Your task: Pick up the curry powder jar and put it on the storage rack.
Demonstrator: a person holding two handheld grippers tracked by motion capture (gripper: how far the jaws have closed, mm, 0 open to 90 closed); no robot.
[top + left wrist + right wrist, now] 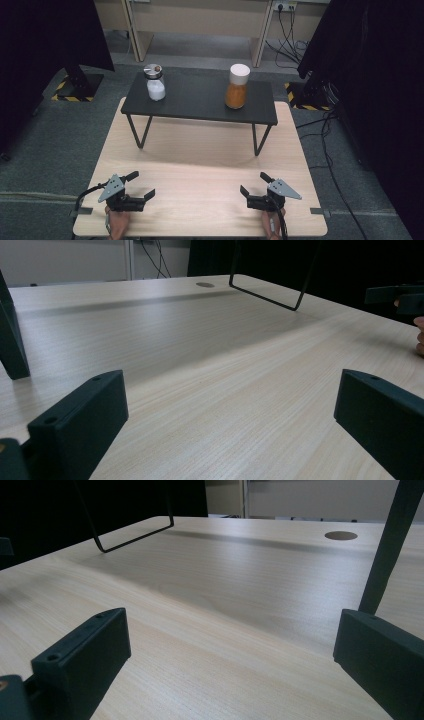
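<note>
Two jars stand on a low black shelf (200,97) at the back of the wooden table (200,165): a glass jar of white powder (155,82) with a metal lid at the left, and a jar of orange powder (237,86) with a white lid at the right. My left gripper (140,184) rests near the table's front left edge, jaws wide open with bare wood between them (230,410). My right gripper (255,183) rests at the front right, also open and holding nothing (230,650). Both point toward the table's middle.
The shelf stands on thin black wire legs (140,131) (260,140) (280,295) (125,535). A round cable hole (341,535) is in the tabletop. Dark curtains (380,75) flank the table, with cables (330,150) on the floor at the right.
</note>
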